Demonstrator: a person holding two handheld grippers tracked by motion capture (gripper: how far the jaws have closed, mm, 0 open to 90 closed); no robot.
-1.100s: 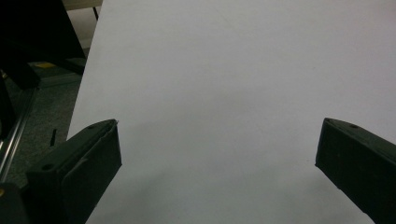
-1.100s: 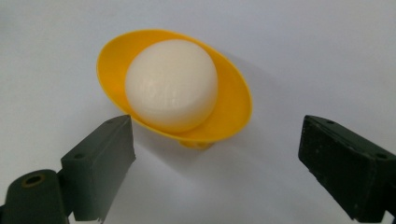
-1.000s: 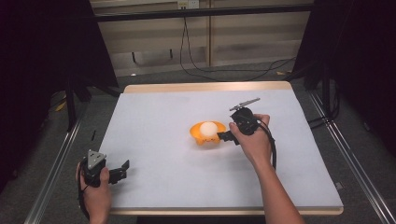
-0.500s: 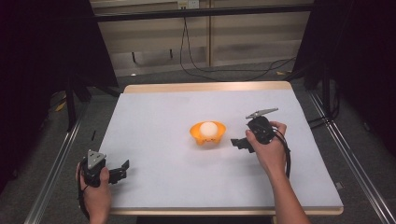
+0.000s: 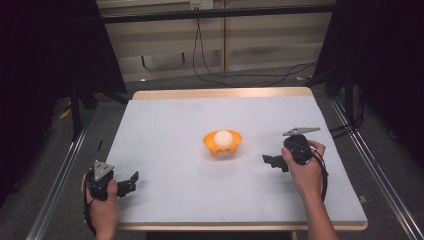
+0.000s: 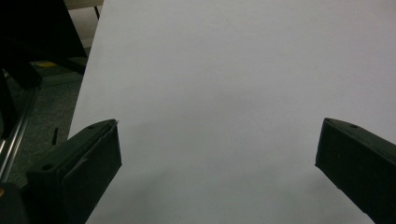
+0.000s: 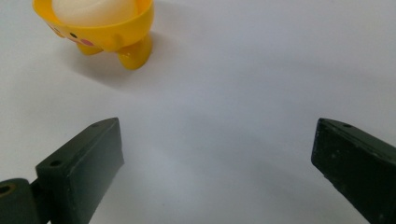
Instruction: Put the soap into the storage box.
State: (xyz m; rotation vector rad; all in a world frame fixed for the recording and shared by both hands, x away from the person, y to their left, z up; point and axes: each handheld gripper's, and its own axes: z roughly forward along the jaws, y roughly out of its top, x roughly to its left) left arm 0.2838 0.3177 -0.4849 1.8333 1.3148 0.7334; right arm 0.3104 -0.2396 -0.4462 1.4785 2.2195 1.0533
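right gripper [image 5: 272, 162] jaws spread wide, empty, near small orange footed plastic cup [image 5: 222, 145] holding white egg [image 5: 223, 138]; left gripper [image 5: 127, 182] jaws spread, empty, at near-left corner of white table [image 5: 175, 125].

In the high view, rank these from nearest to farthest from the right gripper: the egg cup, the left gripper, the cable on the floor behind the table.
1. Egg cup, orange, holding a white egg, at table centre, just left of the right gripper.
2. Left gripper, at the table's near-left corner.
3. Cable, on the floor beyond the far edge.
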